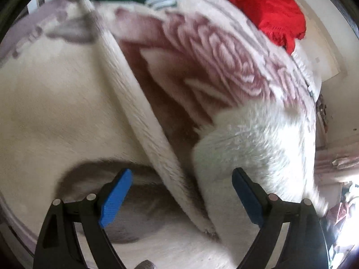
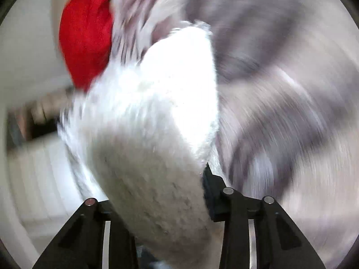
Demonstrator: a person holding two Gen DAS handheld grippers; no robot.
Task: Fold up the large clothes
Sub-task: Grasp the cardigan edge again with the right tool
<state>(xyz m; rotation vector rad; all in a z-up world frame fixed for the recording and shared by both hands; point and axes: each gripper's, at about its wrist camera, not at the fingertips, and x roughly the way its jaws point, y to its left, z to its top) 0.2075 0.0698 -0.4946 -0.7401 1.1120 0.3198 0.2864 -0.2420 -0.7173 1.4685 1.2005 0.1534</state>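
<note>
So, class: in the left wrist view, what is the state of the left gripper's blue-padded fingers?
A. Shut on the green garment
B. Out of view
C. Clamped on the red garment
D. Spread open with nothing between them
D: the left gripper has its blue pads spread wide apart over the cream fleece garment, gripping nothing.

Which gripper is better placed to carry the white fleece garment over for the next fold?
Right. The right gripper already has the white fleece garment between its jaws. The left gripper is open and holds nothing, though the garment's edge lies between its jaws.
</note>
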